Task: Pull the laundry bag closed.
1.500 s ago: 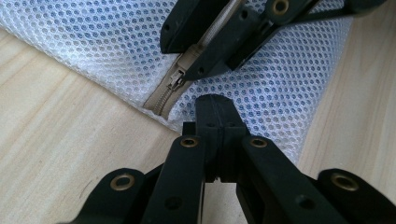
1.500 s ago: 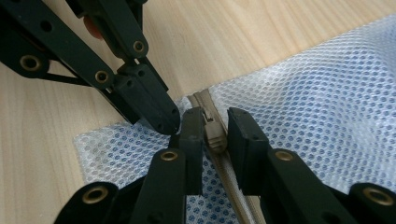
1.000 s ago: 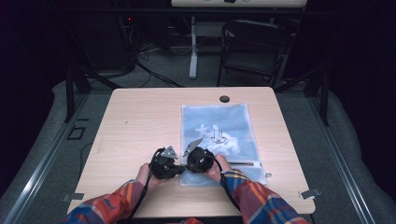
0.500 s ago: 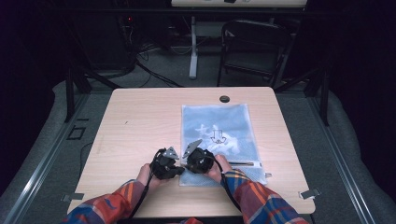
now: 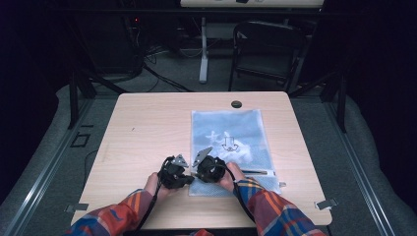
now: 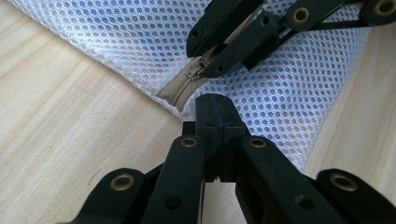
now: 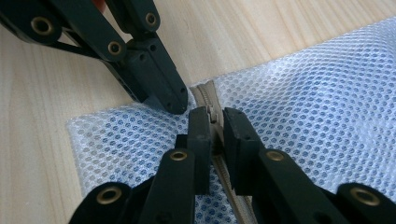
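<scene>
A white mesh bag (image 5: 231, 142) with a blue print lies flat on the right half of the wooden table (image 5: 142, 128). Its beige zipper (image 6: 180, 88) ends at the near left corner. My left gripper (image 6: 217, 105) is shut on the mesh edge right at that corner, seen from the other side as black jaws (image 7: 170, 100). My right gripper (image 7: 212, 122) is closed around the zipper's slider, with the zipper tape (image 7: 231, 191) running back between its jaws. In the high view both grippers, left (image 5: 184, 178) and right (image 5: 200, 173), meet tip to tip at the bag's corner.
A round cable hole (image 5: 236, 104) sits at the table's far edge. A thin dark strip (image 5: 255, 172) lies along the bag's near edge. A black chair (image 5: 265, 49) and a desk leg (image 5: 203, 49) stand beyond the table. Bare wood (image 5: 137, 147) spreads left of the bag.
</scene>
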Available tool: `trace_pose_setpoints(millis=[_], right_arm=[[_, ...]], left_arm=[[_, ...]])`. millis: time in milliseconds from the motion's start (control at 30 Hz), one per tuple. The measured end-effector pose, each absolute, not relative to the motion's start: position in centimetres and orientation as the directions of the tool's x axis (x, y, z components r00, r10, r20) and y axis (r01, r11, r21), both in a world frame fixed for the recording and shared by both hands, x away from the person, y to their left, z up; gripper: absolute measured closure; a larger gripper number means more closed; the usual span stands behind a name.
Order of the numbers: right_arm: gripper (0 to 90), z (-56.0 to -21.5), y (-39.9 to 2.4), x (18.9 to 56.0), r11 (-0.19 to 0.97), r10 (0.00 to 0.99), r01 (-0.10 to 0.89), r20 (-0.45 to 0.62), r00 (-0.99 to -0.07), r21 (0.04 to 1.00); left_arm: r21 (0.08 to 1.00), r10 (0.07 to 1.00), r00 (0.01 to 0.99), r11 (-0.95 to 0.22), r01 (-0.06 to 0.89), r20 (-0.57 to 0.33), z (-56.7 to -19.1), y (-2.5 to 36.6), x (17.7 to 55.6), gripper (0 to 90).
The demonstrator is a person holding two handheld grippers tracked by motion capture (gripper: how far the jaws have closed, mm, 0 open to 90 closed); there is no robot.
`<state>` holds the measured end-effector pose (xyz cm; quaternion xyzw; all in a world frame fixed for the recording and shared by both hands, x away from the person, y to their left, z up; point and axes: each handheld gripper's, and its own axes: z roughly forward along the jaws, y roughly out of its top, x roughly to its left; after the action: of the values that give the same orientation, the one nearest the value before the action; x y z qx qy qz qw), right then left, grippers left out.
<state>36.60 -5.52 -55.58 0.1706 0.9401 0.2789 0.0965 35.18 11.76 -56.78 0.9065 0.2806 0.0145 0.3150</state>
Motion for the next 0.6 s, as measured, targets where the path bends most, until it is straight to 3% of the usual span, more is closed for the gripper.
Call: trace_pose_setpoints(millis=[600], right_arm=[[82.1, -55.27, -6.13, 36.73, 0.800, 0.366, 0.268, -0.083, -0.927, 0.537]], left_arm=[[0.582, 0.520, 0.840, -0.639, 0.503, -0.155, -56.81, 11.78, 35.18, 90.0]])
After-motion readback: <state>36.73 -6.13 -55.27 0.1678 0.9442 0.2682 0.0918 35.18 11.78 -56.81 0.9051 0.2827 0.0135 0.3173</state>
